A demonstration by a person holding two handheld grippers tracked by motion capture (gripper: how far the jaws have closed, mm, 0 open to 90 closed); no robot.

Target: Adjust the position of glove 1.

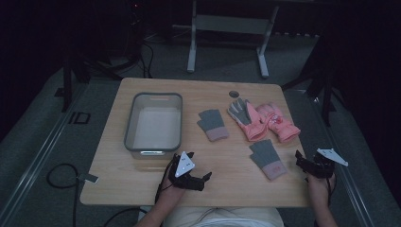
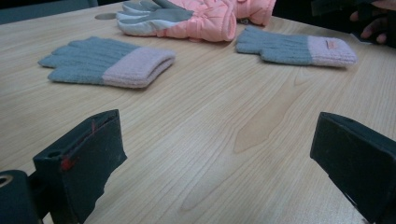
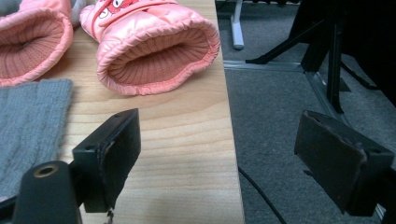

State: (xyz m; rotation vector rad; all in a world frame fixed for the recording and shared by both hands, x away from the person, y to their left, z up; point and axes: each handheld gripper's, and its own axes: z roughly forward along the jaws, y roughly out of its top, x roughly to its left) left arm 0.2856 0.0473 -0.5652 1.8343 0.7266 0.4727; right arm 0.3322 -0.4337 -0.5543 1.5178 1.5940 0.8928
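Note:
Two grey knit gloves with pink cuffs lie on the wooden table (image 1: 142,182), one mid-table (image 1: 213,125) (image 2: 107,63), the other nearer the front right (image 1: 267,159) (image 2: 294,46) (image 3: 28,126). A pair of padded pink gloves (image 1: 247,120) (image 1: 280,124) lies behind them, and their open cuffs (image 3: 159,46) (image 3: 32,42) face the right gripper view. My left gripper (image 1: 204,178) (image 2: 219,140) rests low at the front edge, open and empty. My right gripper (image 1: 300,161) (image 3: 222,140) hovers open at the table's right edge, straddling it, just short of the pink cuffs.
A grey plastic bin (image 1: 153,124) stands empty on the left half of the table. Beyond the right edge (image 3: 229,116) the carpeted floor (image 3: 289,93) drops away, with a cable and black stand legs (image 3: 334,60). A round hole (image 1: 233,93) marks the tabletop's far side.

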